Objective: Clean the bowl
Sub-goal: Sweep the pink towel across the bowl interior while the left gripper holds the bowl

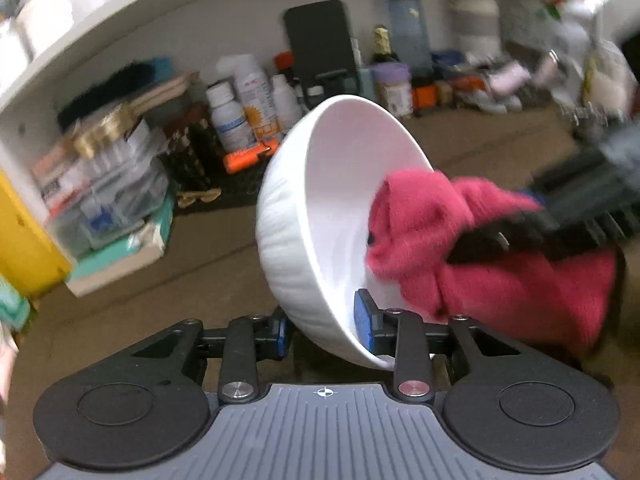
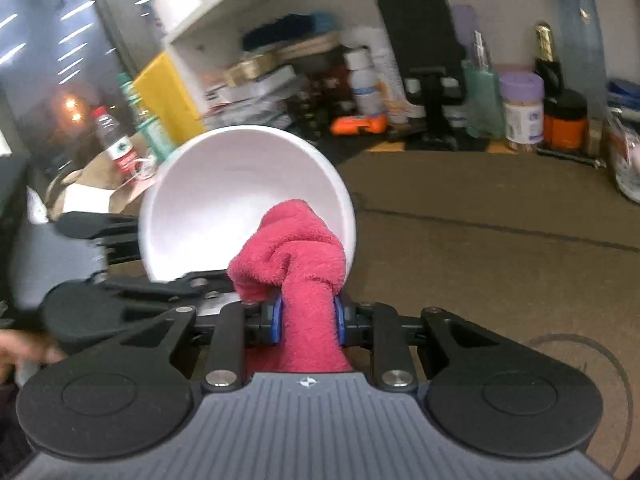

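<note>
A white bowl (image 1: 316,200) is held tilted on its side above the brown table, its opening facing right in the left wrist view. My left gripper (image 1: 326,330) is shut on the bowl's lower rim, one blue pad inside and one outside. My right gripper (image 2: 308,318) is shut on a red cloth (image 2: 296,248), whose bunched end is pressed inside the bowl (image 2: 224,196). In the left wrist view the red cloth (image 1: 460,240) comes in from the right with the right gripper's black fingers behind it.
Bottles (image 1: 240,112), jars (image 2: 522,108), an orange tool (image 1: 248,156) and a black phone stand (image 2: 428,68) line the back wall. Stacked boxes (image 1: 108,184) and a yellow panel (image 2: 164,88) stand left under a white shelf (image 1: 120,32). A water bottle (image 2: 114,140) is at far left.
</note>
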